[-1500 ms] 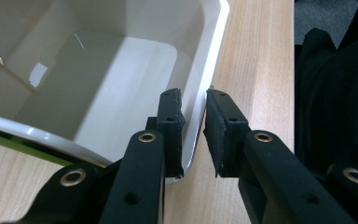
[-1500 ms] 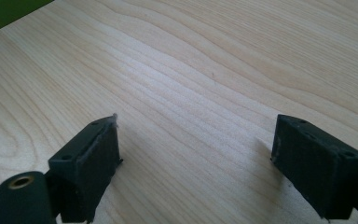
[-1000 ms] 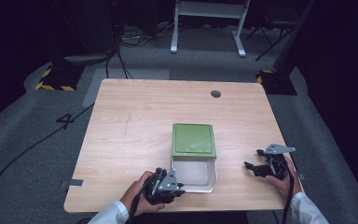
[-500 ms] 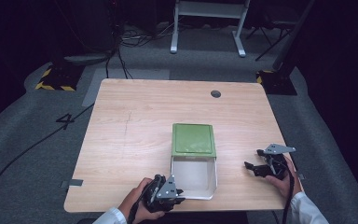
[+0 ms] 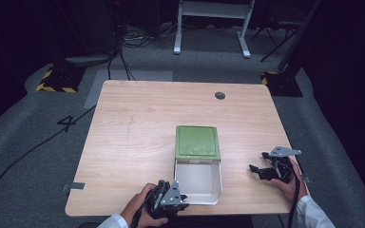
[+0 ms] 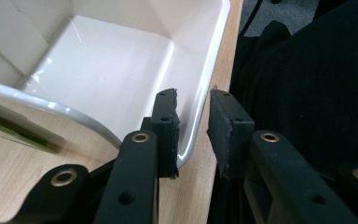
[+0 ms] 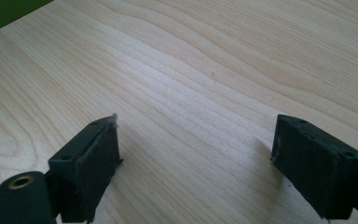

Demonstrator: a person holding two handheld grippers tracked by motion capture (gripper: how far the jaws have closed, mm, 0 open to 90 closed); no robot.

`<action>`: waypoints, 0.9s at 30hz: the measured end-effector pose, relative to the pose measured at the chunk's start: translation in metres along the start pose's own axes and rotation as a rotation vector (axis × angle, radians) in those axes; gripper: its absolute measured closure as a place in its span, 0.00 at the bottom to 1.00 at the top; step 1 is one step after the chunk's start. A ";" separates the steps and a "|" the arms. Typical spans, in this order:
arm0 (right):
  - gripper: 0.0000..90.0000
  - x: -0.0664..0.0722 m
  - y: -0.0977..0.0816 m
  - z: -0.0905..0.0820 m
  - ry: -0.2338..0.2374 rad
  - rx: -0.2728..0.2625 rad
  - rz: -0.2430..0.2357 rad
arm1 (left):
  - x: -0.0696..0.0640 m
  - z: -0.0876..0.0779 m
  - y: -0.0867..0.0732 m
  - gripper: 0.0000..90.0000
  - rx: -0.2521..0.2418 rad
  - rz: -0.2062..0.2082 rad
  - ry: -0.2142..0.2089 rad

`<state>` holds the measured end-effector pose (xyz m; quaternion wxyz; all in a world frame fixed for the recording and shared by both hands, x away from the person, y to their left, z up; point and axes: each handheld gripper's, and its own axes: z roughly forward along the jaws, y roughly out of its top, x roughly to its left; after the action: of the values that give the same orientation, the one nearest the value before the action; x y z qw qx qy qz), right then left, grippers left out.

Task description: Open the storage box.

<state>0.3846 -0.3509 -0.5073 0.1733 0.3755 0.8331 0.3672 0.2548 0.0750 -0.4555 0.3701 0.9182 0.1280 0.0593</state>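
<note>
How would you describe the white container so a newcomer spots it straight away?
Start at the wooden table and go to its near edge, right of centre. The white container sits there, open and empty, with the green lid overlapping its far end. It is the only white, glossy thing on the tabletop, and the left hand-held gripper straddles its near rim.

white bin (image 5: 197,179) and green lid (image 5: 197,141) mid-table, bare wood around
</note>
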 end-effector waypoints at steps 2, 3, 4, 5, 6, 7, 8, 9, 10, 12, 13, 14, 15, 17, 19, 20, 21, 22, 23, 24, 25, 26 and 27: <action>0.17 0.000 0.000 0.000 0.000 0.000 0.000 | -0.001 0.000 0.000 0.80 0.001 0.000 -0.004; 0.17 0.000 0.000 0.000 0.000 0.000 -0.001 | -0.001 0.000 0.000 0.80 0.002 0.000 -0.004; 0.17 0.000 0.000 0.000 0.000 0.000 -0.001 | -0.001 0.000 0.000 0.80 0.002 0.000 -0.004; 0.17 0.000 0.000 0.000 0.000 0.000 0.000 | -0.001 -0.001 0.000 0.80 0.005 -0.001 -0.003; 0.17 0.000 0.000 0.000 0.000 0.000 0.000 | -0.001 -0.001 0.000 0.80 0.005 -0.002 -0.003; 0.17 0.000 0.000 0.000 0.000 0.000 0.000 | -0.002 -0.001 0.000 0.80 0.006 0.007 -0.007; 0.17 0.000 0.000 0.000 0.000 0.000 0.000 | -0.002 -0.001 0.000 0.80 0.006 0.007 -0.007; 0.17 0.000 0.000 0.000 0.000 0.000 0.000 | -0.003 -0.001 0.000 0.80 0.007 0.006 -0.009; 0.17 0.000 0.000 0.000 0.000 0.000 0.000 | -0.004 -0.002 -0.001 0.80 0.004 0.003 -0.008; 0.17 0.000 0.000 0.000 0.000 0.000 0.000 | -0.004 -0.002 -0.001 0.80 0.005 0.005 -0.012; 0.17 0.000 0.000 0.000 0.000 0.000 0.000 | -0.005 -0.002 -0.001 0.79 0.008 0.005 -0.010; 0.17 0.000 0.000 0.000 0.000 0.000 0.000 | -0.006 -0.002 -0.001 0.79 0.006 0.004 -0.010; 0.17 0.000 0.000 0.000 0.000 0.000 -0.001 | -0.007 -0.002 -0.001 0.78 0.011 0.004 -0.009; 0.17 0.000 0.000 0.000 0.000 0.000 0.000 | -0.008 -0.002 -0.001 0.77 0.011 0.009 -0.009; 0.17 0.000 0.000 0.000 0.000 0.000 -0.001 | -0.008 -0.002 -0.001 0.77 0.010 0.008 -0.009; 0.17 0.000 0.000 0.000 0.000 0.000 0.000 | -0.008 -0.003 -0.001 0.77 0.012 0.009 -0.009; 0.17 0.000 0.000 0.000 0.000 0.000 0.000 | -0.008 -0.003 -0.001 0.77 0.011 0.010 -0.009; 0.17 0.000 0.000 0.000 0.000 0.000 0.000 | -0.008 -0.003 -0.001 0.77 0.012 0.011 -0.010; 0.17 0.000 0.000 0.000 0.000 0.000 0.000 | -0.008 -0.003 -0.001 0.77 0.013 0.012 -0.011; 0.17 0.000 0.000 0.000 0.000 0.000 0.000 | -0.008 -0.003 -0.001 0.77 0.013 0.012 -0.011; 0.17 0.000 0.000 0.000 0.000 0.000 0.000 | -0.008 -0.003 -0.001 0.77 0.016 0.011 -0.010; 0.17 0.000 0.000 0.000 0.000 0.000 -0.001 | -0.008 -0.003 -0.001 0.77 0.015 0.013 -0.011; 0.17 0.000 0.000 0.000 0.000 0.000 0.000 | -0.009 -0.003 -0.001 0.77 0.015 0.013 -0.010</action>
<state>0.3846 -0.3510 -0.5073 0.1733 0.3754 0.8331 0.3673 0.2454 0.0753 -0.4543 0.3633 0.9221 0.1205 0.0560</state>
